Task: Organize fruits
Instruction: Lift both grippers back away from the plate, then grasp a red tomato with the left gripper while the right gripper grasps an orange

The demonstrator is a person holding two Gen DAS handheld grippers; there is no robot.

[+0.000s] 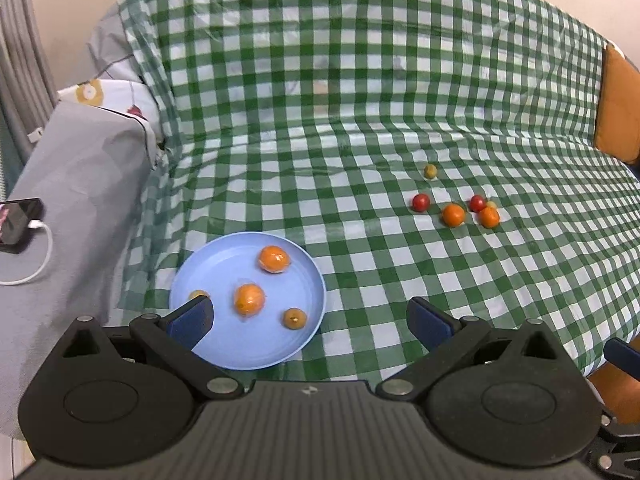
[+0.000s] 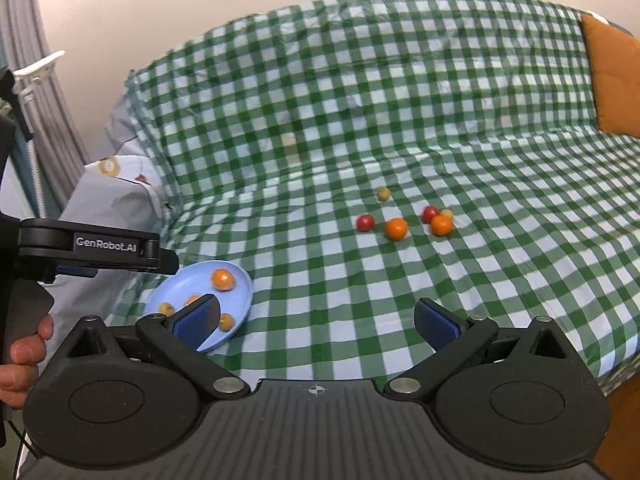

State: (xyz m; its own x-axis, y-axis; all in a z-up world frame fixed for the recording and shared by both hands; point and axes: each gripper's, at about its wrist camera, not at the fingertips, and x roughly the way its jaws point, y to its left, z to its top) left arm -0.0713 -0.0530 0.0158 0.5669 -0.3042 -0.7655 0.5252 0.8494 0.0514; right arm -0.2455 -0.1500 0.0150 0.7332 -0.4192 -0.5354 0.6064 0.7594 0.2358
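Glossy checked cloth, matt plastic plate

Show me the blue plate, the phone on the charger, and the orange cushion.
blue plate [image 1: 224, 344]: left wrist view, bare floor of the plate near its front rim.
phone [image 1: 18, 224]: left wrist view, middle of its dark body.
orange cushion [image 2: 614, 80]: right wrist view, centre of its face.

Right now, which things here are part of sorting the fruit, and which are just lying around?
Part of the job:
blue plate holding four orange fruits
loose orange fruits
red fruits
small yellowish fruits

Just lying about:
phone on its white cable
orange cushion
patterned pillow
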